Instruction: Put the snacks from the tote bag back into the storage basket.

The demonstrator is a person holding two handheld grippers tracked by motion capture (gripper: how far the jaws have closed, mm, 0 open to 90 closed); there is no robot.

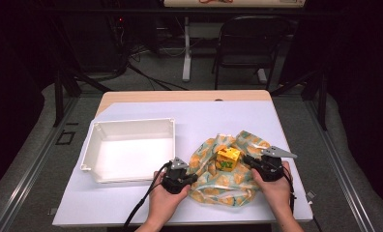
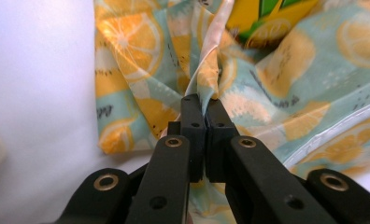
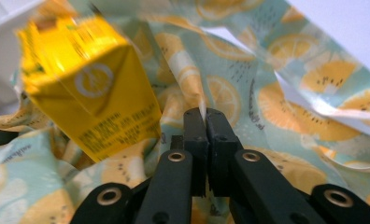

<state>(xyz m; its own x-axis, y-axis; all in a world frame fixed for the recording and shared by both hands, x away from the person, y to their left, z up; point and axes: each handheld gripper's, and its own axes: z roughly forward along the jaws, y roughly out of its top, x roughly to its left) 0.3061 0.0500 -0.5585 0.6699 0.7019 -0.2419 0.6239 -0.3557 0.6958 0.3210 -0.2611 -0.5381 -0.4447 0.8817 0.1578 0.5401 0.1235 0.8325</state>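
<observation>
Lying crumpled on the near right part of the counter (image 1: 131,212), the printed cloth (image 1: 213,186), pale teal with orange and lemon slices, is the thing both tools have hold of. A yellow carton (image 1: 228,158) with green markings sits on the middle of the cloth, and the fabric is bunched up around it. At the cloth's left edge the left tool (image 1: 192,179) is clamped on the fabric: in the left gripper view its two black jaws stand pressed together with a raised pleat of the cloth (image 2: 206,79) pinched between their tips, the carton (image 2: 262,18) blurred beyond it. At the cloth's right edge the right tool (image 1: 246,158) grips the fabric as well; in the right gripper view its jaws meet on a thin ridge of the cloth (image 3: 192,88), with the carton (image 3: 87,79) tilted just to the left of the tips. A hand wraps each tool from the near side of the cloth, and a black cable trails from the left tool toward the counter's near edge. Just left of the cloth, close beside the left tool, stands a shallow white tray (image 1: 88,145). Well beyond the cloth, past the far edge of the counter, a dark folding chair (image 1: 250,38) stands on the floor.
</observation>
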